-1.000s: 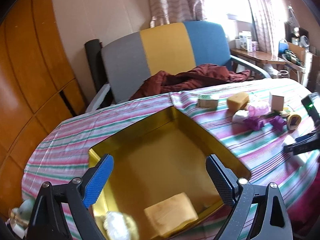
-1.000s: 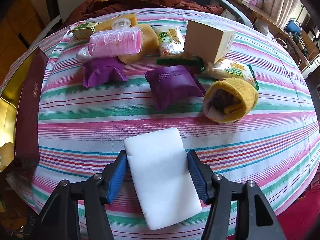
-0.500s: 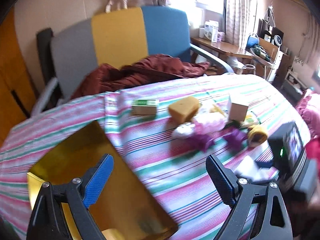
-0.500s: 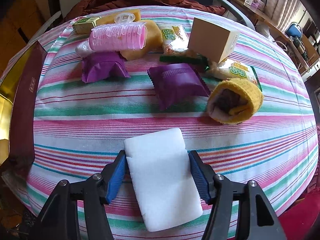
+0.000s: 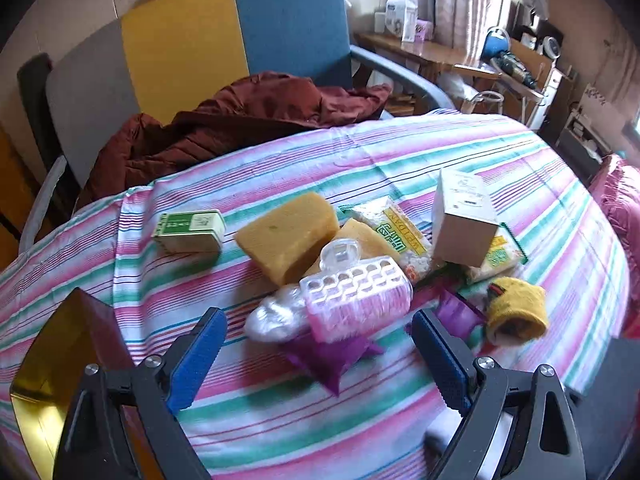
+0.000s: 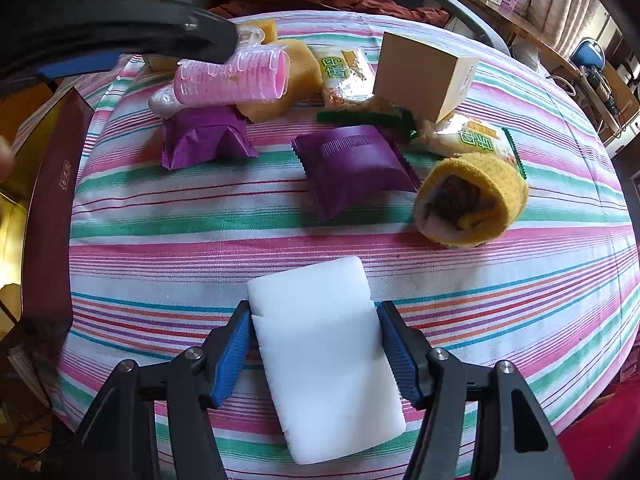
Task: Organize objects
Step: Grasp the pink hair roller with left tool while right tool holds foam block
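White foam fills our right gripper (image 6: 314, 344): both blue pads press the long sides of the white sponge block (image 6: 324, 360), which sits low over the striped tablecloth (image 6: 240, 248) near the table's front edge. Our left gripper (image 5: 318, 360) is spread wide with nothing between its pads, and it points at the pile in the middle of the table, with the pink hair roller (image 5: 356, 294) straight ahead.

We judge the step in hand to be carrying the block to the gold box (image 6: 12, 152) at the table's left edge. To do it well, we should keep the squeeze light, since foam dents and can spring out. We should lift enough to clear the box's maroon wall (image 6: 50, 216), then let go only once the block is over the gold floor. The left gripper reaches across the upper left of the right view, so we had better move one at a time to avoid a knock.

As for containers, the gold box shows only a corner in the left view (image 5: 48, 384) and a sliver in the right one; we cannot tell what lies in it. A tan carton (image 5: 464, 220) stands closed among the snack packets, and a small green box (image 5: 190, 230) lies shut near the far left edge.
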Available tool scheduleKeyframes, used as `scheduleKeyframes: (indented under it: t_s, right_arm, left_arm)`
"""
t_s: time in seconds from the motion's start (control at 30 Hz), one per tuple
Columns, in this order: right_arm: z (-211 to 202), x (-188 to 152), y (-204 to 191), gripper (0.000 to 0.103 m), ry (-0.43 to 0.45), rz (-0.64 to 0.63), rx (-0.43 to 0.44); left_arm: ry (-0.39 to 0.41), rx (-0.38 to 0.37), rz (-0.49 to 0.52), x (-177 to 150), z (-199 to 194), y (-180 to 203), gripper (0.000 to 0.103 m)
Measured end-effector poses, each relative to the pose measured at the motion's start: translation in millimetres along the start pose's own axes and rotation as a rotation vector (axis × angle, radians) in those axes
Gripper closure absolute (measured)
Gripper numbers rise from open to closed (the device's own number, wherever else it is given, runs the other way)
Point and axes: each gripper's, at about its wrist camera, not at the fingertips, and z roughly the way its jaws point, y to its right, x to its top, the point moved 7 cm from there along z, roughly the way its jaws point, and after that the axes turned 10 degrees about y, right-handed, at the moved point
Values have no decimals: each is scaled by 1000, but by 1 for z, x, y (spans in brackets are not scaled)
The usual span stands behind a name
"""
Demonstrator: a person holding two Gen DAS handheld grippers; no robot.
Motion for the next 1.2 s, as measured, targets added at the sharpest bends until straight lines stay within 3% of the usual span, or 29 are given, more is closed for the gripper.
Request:
scheduleKeyframes:
  t_s: [0.27,0.33,0.43,0.57,0.63,0.7,0.77,0.87,1.03,1.07,1.1,1.13,1.2]
  right_arm:
    - [-3,4,-9,38,-3,6,3]
    - [-4,4,-9,38,-2,7,3]
    - [-6,6,-8,39,-1,4,-1]
    - [-7,5,-2,39,2,-1,-7]
    - [-11,1,-12,39,3,3,-11]
    - [-11,0,-15,39,3,3,-13]
    - [-13,1,-13,39,4,2,-14]
    - [-14,2,-12,39,3,3,-13]
    - [-12,3,-14,39,3,3,-14]
    - [-12,2,-14,39,3,3,-13]
    - [-11,3,-14,39,3,3,-12]
    - [-11,3,-14,39,4,3,-11]
    - [-8,6,-19,41,7,0,-5]
  left_arm:
    - [-30,26,6,0,32,12,7]
    - [-18,17,13,2,33,15,14]
    - [-10,-40,5,4,31,23,34]
    - [-12,-78,-19,2,28,21,38]
    - [-28,-89,-44,-2,26,16,35]
    - [-29,-67,-72,-3,25,9,16]
    - [-14,-64,-105,-2,21,4,9]
    - [-14,-92,-157,0,16,4,6]
    - [-31,-21,-108,2,25,13,3]
    - [-39,-12,-98,1,29,14,15]
    - [-53,-13,-84,-2,35,15,34]
    - [-73,-18,-78,-6,40,16,33]
    - [-39,-39,-98,-7,33,12,34]
